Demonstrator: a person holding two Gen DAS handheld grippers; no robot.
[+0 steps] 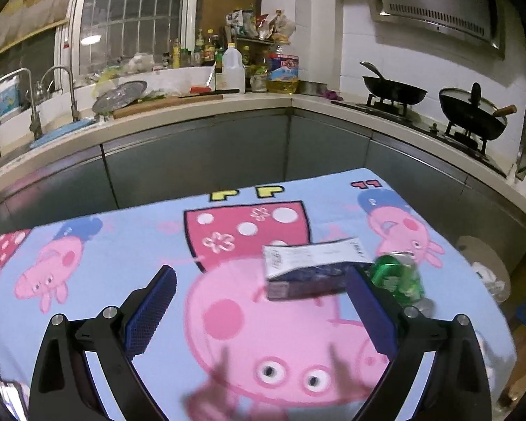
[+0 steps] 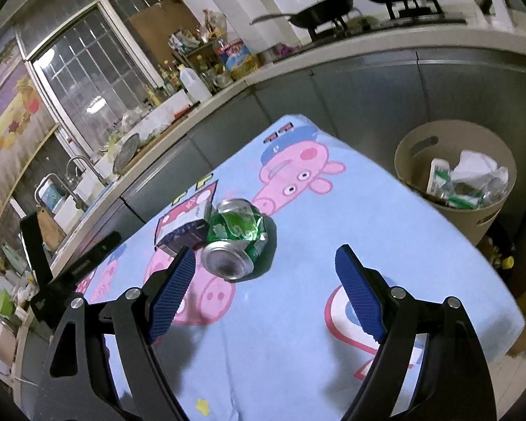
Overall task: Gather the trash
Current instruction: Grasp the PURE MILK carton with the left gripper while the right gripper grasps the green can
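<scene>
My left gripper (image 1: 263, 298) hangs released over the cloth (image 1: 122, 245), its right pad just in front of the box (image 1: 305, 282). My right gripper (image 2: 266, 280) is spread wide too, gripping nothing. The crushed can (image 2: 236, 238) lies touching the box, just ahead of its fingers, with the bin (image 2: 420, 147) off the table's right edge.

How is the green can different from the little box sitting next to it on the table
The green can is round, shiny metal and crushed, lying on its side; the small box is a flat-sided carton, dark with a white top, still holding its shape. The can looks bulkier than the box. Both rest on the cartoon tablecloth, close together, with neither between any fingers.
</scene>
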